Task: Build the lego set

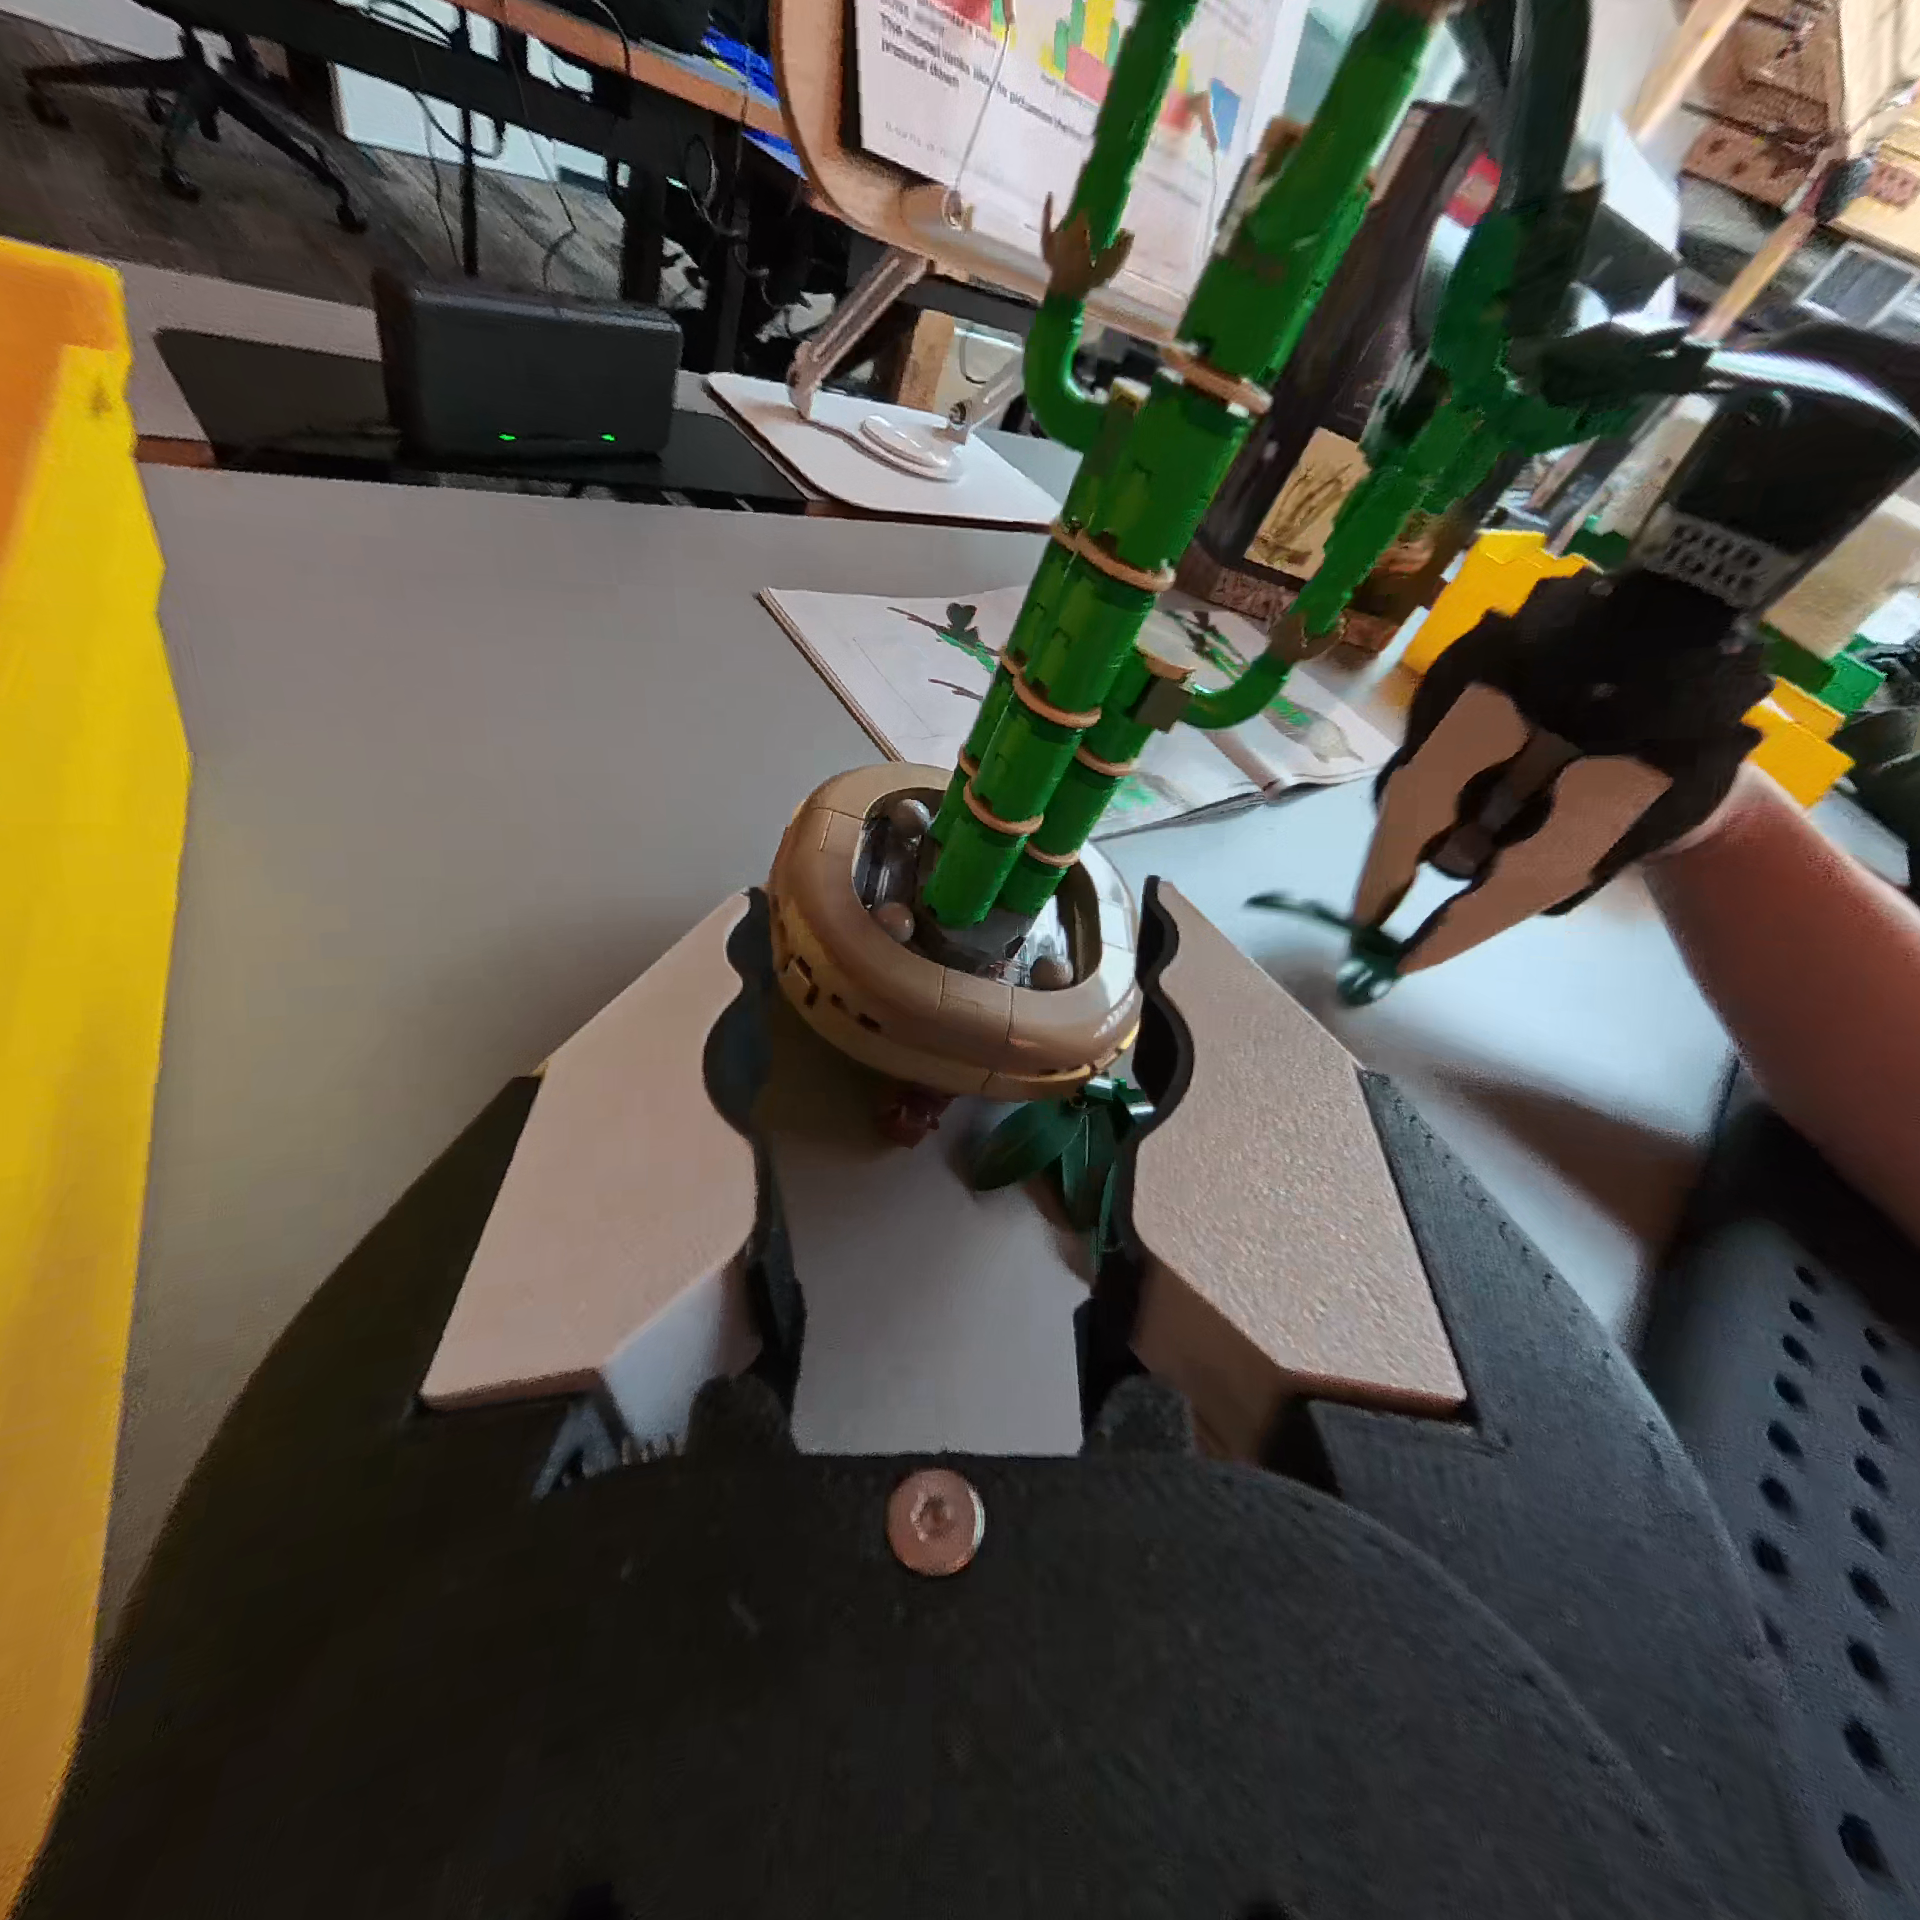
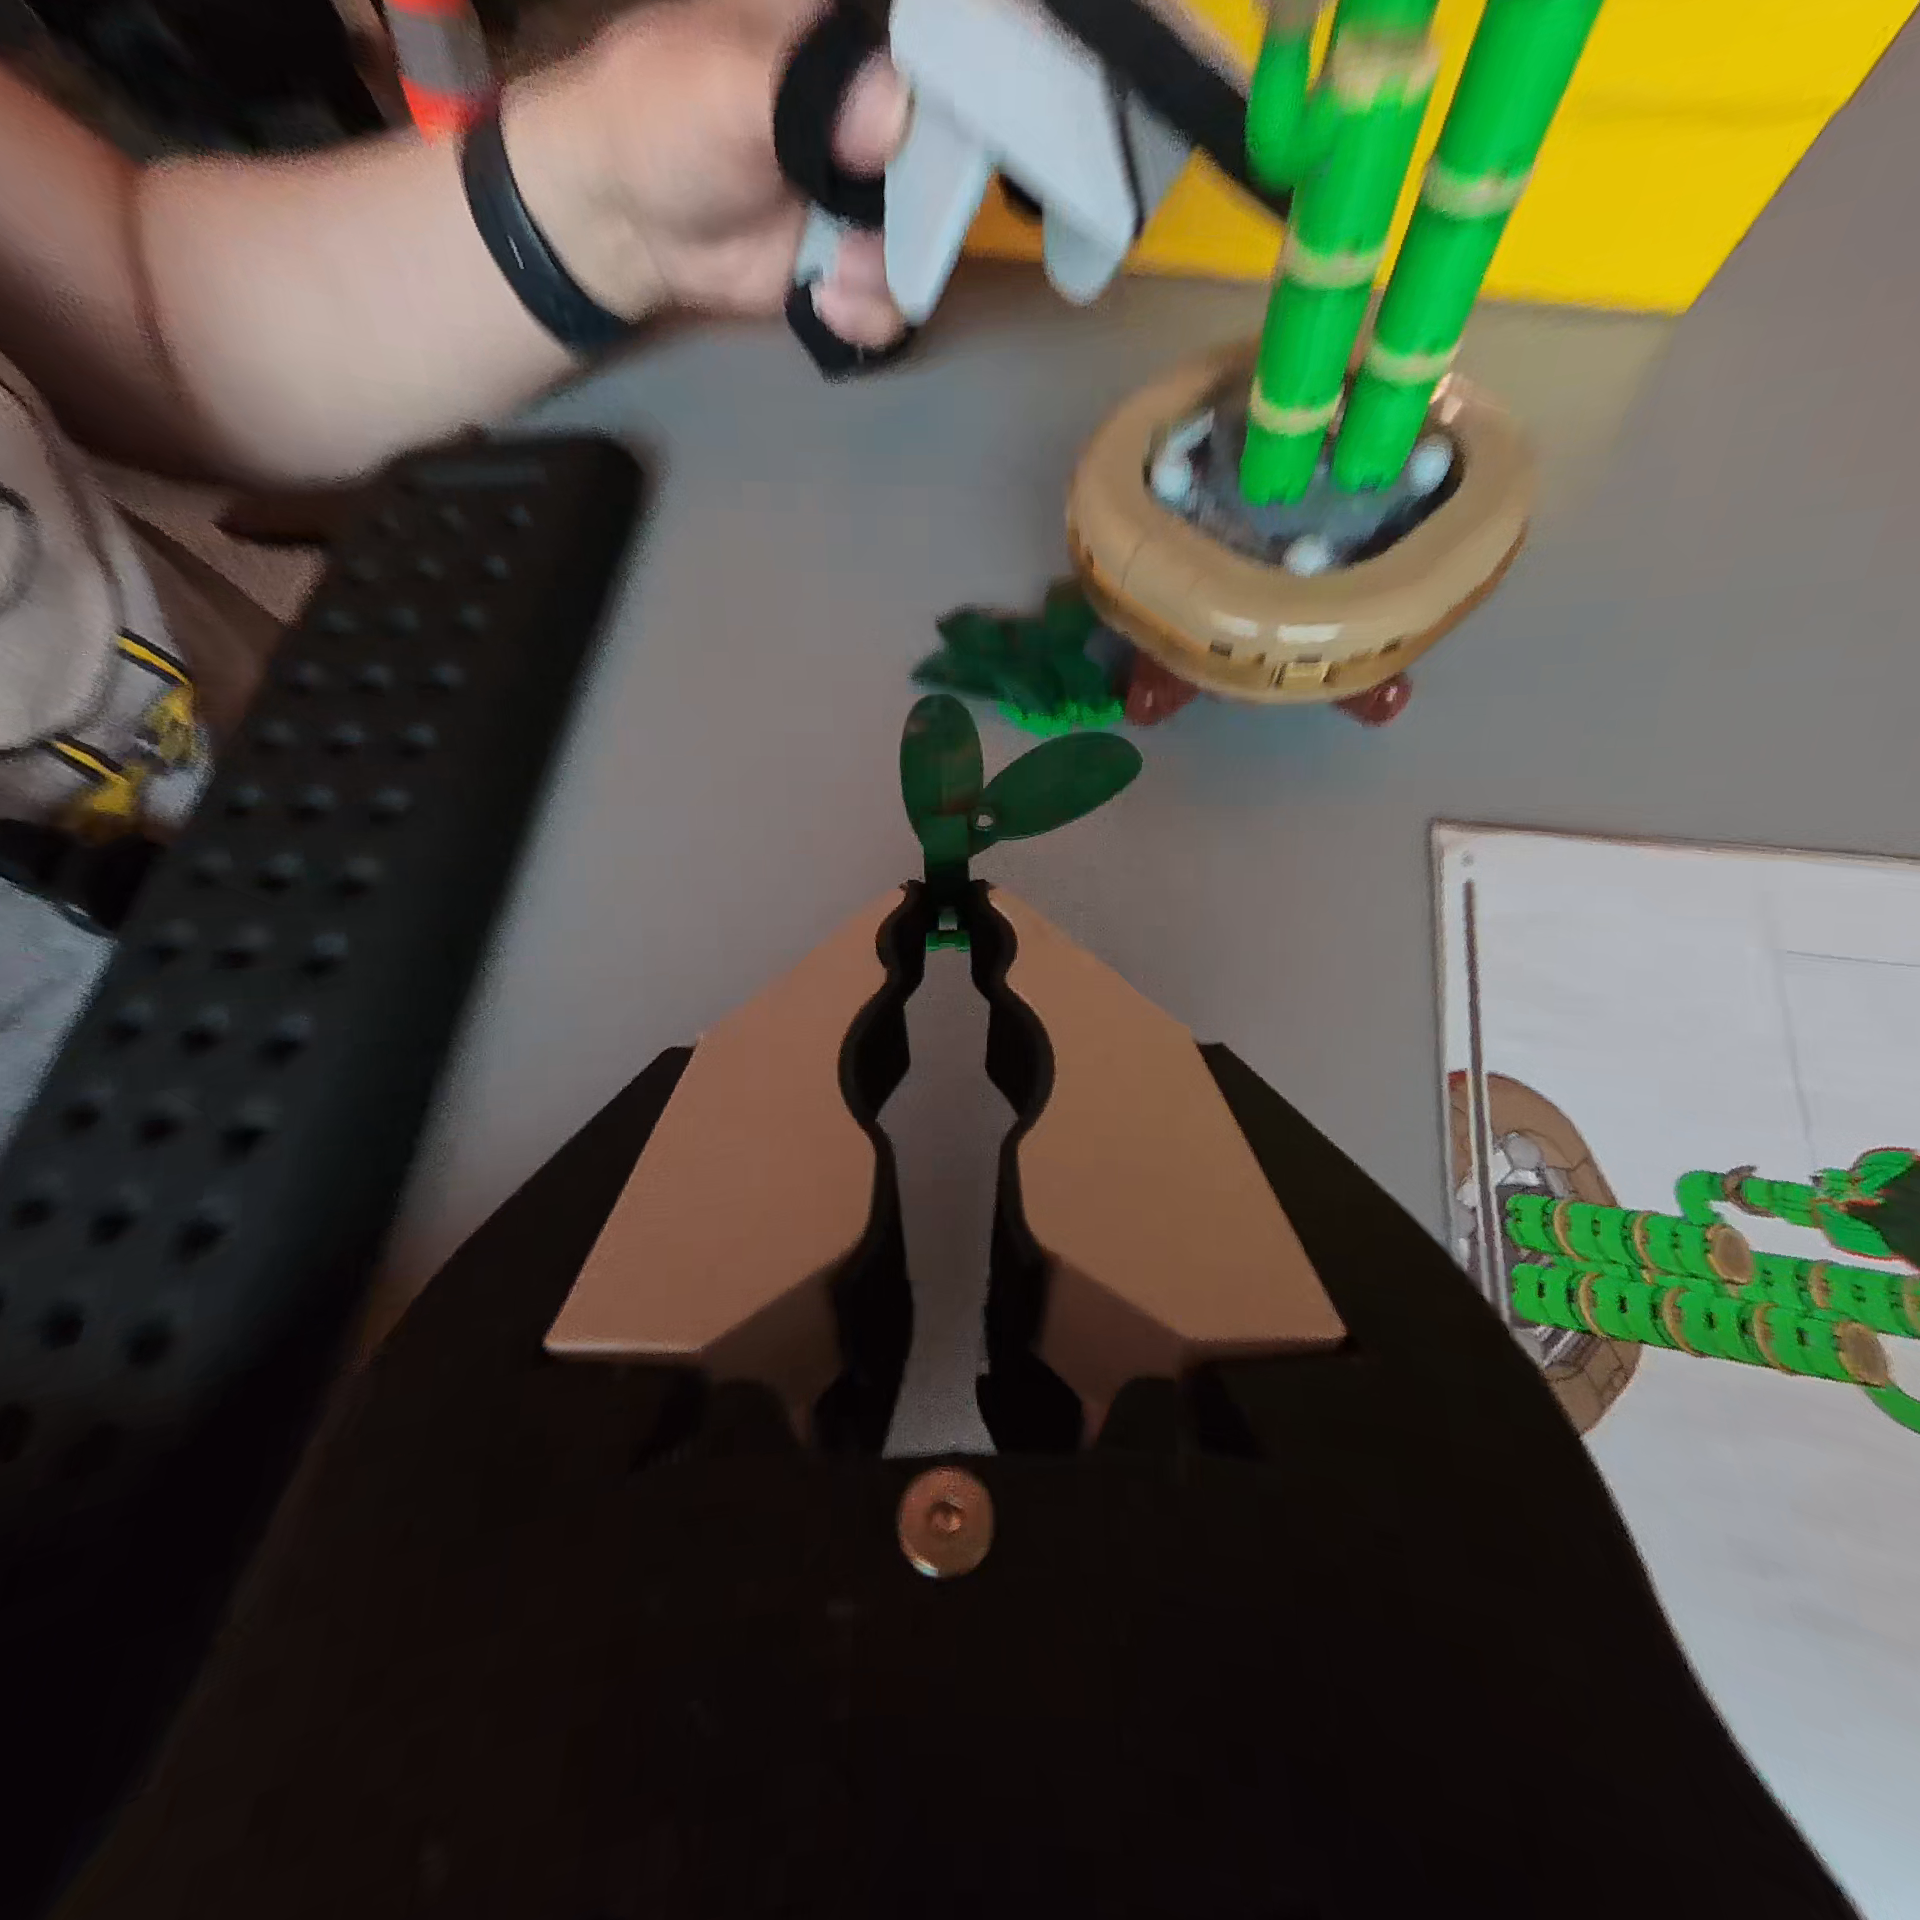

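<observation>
A lego bamboo plant with green stalks (image 1: 1081, 644) stands in a tan pot (image 1: 935, 1018) on the grey table (image 1: 468, 779). My left gripper (image 1: 948, 914) is open wide, and the pot shows between its fingertips. I cannot tell whether they touch it. The pot also shows in the right wrist view (image 2: 1299, 613), standing on its brown feet. My right gripper (image 2: 948, 896) is shut on a small dark green leaf piece (image 2: 997, 790), low over the table. It shows in the left wrist view (image 1: 1387, 961) to the right of the pot.
Loose green leaves (image 2: 1018, 665) lie beside the pot. An open instruction booklet (image 2: 1662, 1039) lies to the right. There is a yellow bin (image 1: 62, 727) at the left, a black perforated panel (image 2: 260, 831) near the person's arm (image 2: 312, 291), and another plant model (image 1: 1455, 395) and yellow blocks (image 1: 1486, 592) behind. It is some 20 cm from my right tips to the black perforated panel (image 2: 260, 831).
</observation>
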Available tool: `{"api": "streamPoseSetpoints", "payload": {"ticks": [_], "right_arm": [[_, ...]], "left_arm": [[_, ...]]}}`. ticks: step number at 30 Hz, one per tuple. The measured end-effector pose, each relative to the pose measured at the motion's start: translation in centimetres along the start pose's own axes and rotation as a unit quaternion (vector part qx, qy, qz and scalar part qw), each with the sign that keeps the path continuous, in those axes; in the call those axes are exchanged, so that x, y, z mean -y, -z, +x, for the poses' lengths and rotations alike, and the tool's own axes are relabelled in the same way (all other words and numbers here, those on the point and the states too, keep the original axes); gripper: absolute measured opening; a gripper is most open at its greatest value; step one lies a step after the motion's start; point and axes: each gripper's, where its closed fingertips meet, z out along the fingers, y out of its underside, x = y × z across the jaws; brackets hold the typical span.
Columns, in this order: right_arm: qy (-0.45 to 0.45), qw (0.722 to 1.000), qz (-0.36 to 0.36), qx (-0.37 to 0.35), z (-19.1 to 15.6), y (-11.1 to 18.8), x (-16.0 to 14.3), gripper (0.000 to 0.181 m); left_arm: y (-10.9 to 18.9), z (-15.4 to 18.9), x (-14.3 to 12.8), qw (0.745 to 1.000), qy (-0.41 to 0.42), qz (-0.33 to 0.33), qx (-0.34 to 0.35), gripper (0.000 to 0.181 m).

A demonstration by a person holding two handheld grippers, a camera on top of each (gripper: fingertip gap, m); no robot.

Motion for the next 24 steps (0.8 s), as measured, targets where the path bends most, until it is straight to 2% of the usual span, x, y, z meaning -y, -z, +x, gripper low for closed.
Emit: {"api": "streamPoseSetpoints", "payload": {"ticks": [3,5,7,10,14,16,24], "right_arm": [[0.009,0.997,0.081,-0.003,-0.3,2.6,3.1,0.006],[0.01,0.991,0.132,-0.004,-0.3,4.3,4.6,0.007],[0.0,0.985,0.171,-0.002,-0.2,5.5,5.3,0.007],[-0.011,0.982,0.189,-0.009,0.2,6.5,5.1,0.007],[-0.013,0.981,0.196,-0.01,0.2,6.9,5.0,0.007],[-0.013,0.98,0.2,-0.009,0.2,7.1,5.0,0.007],[-0.02,0.976,0.215,0.005,0.2,7.4,5.1,0.007]], "left_arm": [[0.3,-0.4,-0.8,0.999,0.011,-0.007,0.031,0.075],[-0.4,-0.5,-1.2,0.999,0.009,-0.018,0.04,0.089],[-1.4,-0.4,-1.1,0.998,-0.02,-0.032,0.055,0.102],[-3.2,-0.3,-1.5,0.992,-0.072,-0.071,0.072,0.112],[-4.5,-0.6,-2.8,0.984,-0.104,-0.121,0.081,0.112],[-4.8,0.0,-3.1,0.986,-0.096,-0.122,0.058,0.1],[-5.9,1.4,-3.4,0.979,-0.129,-0.148,-0.05,0.1]]}}
